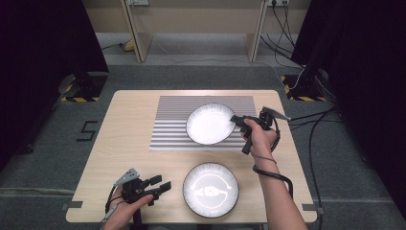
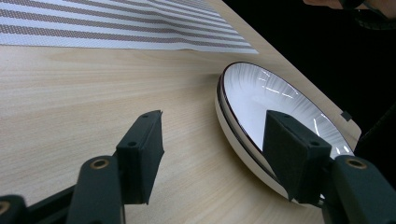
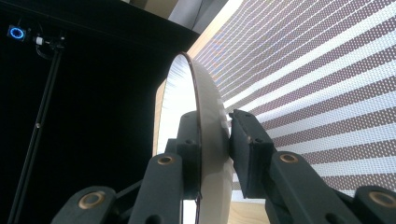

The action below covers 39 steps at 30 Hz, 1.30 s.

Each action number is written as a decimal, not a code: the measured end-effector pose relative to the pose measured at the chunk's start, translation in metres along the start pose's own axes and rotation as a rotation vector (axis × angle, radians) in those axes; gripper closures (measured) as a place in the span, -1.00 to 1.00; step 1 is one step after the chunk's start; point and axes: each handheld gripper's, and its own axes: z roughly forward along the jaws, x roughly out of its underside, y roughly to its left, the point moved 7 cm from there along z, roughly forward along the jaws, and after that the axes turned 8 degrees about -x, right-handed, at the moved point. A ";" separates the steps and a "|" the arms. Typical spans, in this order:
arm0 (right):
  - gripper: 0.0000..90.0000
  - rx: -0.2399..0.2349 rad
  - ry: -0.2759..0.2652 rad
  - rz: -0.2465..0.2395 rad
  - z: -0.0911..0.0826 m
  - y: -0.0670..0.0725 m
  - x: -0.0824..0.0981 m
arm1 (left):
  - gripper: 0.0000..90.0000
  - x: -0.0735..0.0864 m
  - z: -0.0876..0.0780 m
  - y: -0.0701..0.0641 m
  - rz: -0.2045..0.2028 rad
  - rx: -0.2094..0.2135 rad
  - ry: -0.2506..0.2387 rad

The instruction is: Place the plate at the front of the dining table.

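Two hand-held grippers at work
Left gripper (image 1: 160,186) rests low, jaws apart; right gripper (image 1: 238,120) is clamped, its forearm (image 1: 280,199) reaching forward.

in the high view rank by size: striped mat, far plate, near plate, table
1. table
2. striped mat
3. near plate and far plate: look alike; the near one's slightly larger look may be nearness.
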 end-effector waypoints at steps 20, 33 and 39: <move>0.64 0.024 -0.023 0.018 0.010 -0.009 -0.012 | -0.16 0.001 0.000 0.002 -0.002 -0.002 0.005; 0.63 0.036 -0.045 0.021 0.017 -0.008 -0.025 | -0.16 0.002 0.000 0.002 -0.001 0.000 0.006; 0.63 0.043 -0.053 0.030 0.021 -0.009 -0.031 | -0.16 0.002 0.000 0.002 -0.001 0.000 0.006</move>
